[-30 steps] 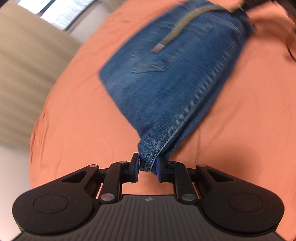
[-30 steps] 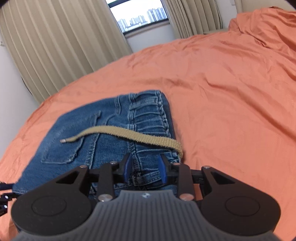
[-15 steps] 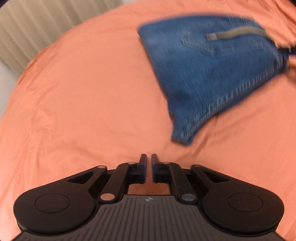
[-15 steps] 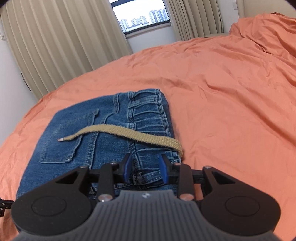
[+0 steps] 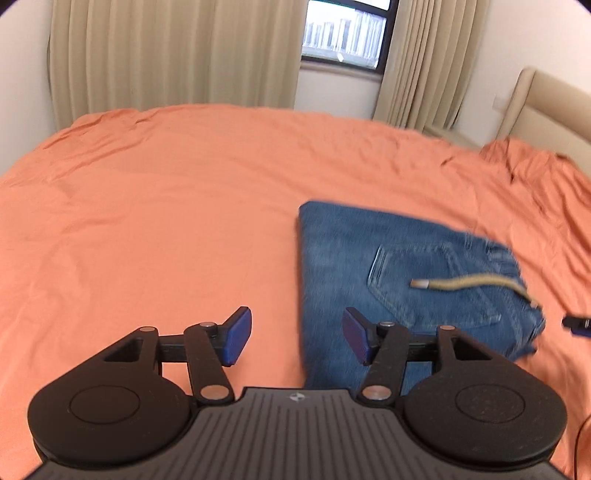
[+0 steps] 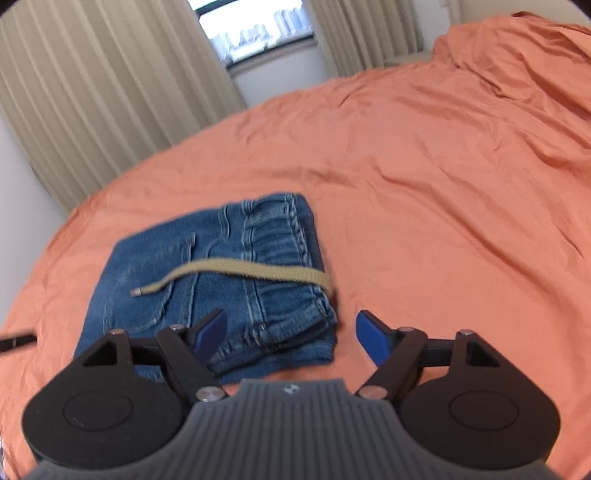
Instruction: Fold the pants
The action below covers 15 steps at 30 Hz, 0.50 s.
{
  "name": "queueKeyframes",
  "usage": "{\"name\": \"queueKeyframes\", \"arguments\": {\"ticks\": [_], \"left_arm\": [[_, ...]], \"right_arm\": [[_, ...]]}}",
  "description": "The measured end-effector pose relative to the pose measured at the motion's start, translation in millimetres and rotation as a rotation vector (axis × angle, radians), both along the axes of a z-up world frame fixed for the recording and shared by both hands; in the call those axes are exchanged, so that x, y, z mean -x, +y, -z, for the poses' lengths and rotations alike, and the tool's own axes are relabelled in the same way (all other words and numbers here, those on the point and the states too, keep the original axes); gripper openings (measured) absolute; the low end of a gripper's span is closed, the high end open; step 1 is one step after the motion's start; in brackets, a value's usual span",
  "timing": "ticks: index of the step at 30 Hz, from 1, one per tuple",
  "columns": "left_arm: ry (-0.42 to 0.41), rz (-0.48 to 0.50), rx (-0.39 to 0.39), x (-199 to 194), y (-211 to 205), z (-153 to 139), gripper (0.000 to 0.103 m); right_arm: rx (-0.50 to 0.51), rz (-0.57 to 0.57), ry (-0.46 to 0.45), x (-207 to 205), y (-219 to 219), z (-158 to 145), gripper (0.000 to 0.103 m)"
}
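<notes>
Left wrist view. The left hand-held gripper hangs above the bed, which is spread with an orange sheet. Its jaws have just been opening and now stand well apart, with nothing clamped; the near left edge of the folded pants shows through the gap, lying on the sheet below. The pants, in blue denim, lie as a flat, roughly rectangular packet on the near right part of the bed, back pocket upward. A tan drawstring runs across the top of the packet, its capped end toward the middle of the denim. At the right edge of the frame a dark tip of the right hand-held gripper appears just beyond the waistband end of the pants. Beige curtains, a window and a padded headboard stand past the far side of the bed.

Right wrist view. The right hand-held gripper is likewise spread wide, its jaws having just been opening, and the blue pads press on nothing. The waistband corner of the pants lies on the sheet below and between the fingers. The drawstring crosses the packet from the waistband side toward the pocket. The bed extends to the right, where the sheet is bunched at the far right corner.
</notes>
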State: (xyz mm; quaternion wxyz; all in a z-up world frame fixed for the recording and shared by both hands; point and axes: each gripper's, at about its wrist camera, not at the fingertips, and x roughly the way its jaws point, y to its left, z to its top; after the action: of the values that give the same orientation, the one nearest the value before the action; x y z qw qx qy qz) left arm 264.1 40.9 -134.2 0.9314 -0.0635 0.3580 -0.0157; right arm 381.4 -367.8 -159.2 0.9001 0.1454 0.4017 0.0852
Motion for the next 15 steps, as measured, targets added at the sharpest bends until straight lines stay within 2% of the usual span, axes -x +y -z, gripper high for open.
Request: {"name": "queueKeyframes", "arguments": {"ticks": [2, 3, 8, 10, 12, 13, 15], "left_arm": [[0.019, 0.027, 0.066, -12, 6, 4, 0.067], [0.036, 0.028, 0.095, -19, 10, 6, 0.067], [0.092, 0.013, 0.143, -45, 25, 15, 0.070], [0.109, 0.033, 0.239, -56, 35, 23, 0.074], [0.097, 0.082, 0.385, -66, 49, 35, 0.082], [0.096, 0.081, 0.423, -70, 53, 42, 0.084], [0.107, 0.068, 0.436, -77, 57, 53, 0.084]], "right_arm": [[0.019, -0.018, 0.017, -7, -4, -6, 0.081], [0.019, -0.024, 0.020, -10, -6, -9, 0.081], [0.053, -0.039, 0.062, -41, -9, -13, 0.081], [0.013, -0.056, 0.073, -55, -12, -9, 0.081], [-0.058, -0.076, 0.093, -69, -17, -3, 0.081], [-0.075, -0.072, 0.098, -75, -19, 0, 0.081], [-0.100, -0.075, 0.113, -89, -23, 8, 0.081]]}}
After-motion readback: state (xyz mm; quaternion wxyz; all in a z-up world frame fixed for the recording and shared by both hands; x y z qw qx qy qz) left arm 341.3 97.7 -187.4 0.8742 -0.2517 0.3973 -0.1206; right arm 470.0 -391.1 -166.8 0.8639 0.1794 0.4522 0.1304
